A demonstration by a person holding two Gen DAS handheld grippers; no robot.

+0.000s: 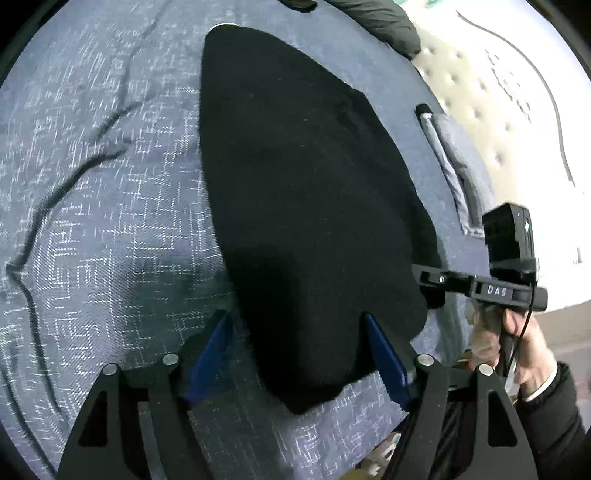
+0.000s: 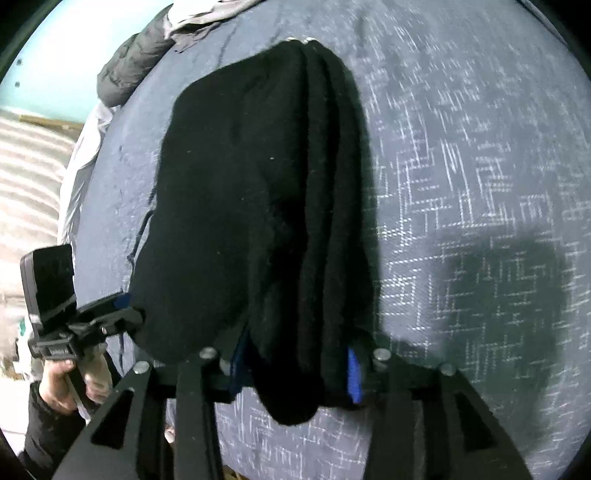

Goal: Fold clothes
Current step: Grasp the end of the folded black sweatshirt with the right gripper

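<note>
Right now a black knitted garment (image 1: 310, 206) lies spread on a bed covered in a blue-grey bedspread (image 1: 110, 206) with a pale line pattern. The cloth sits close to the bed's edge, lengthwise away from both cameras, and a few creases run through the cover to one side of it.

Seen along the left tool (image 1: 299, 354), the blue fingers (image 1: 386, 363) stand well apart. The near end of the garment lies between them, but neither pad presses on it; one blue finger rests on the bedspread beside the cloth, the other sits at the cloth's edge. In that same view the right hand (image 1: 517, 332), in a dark sleeve with a white cuff showing, holds the other device by its handle at the bed's edge.

Along the right tool (image 2: 295, 365), the jaws are drawn in on the garment's bunched near end. The fabric is gathered into long ridges between the blue pads (image 2: 354, 376) and hangs down a little past them, so this tool is clamped on the cloth. The left hand (image 2: 70, 380) with its device shows at the picture's left edge.

A dark puffy jacket (image 2: 129, 66) and some grey cloth (image 2: 207, 18) lie piled at the far end of the bed.
</note>
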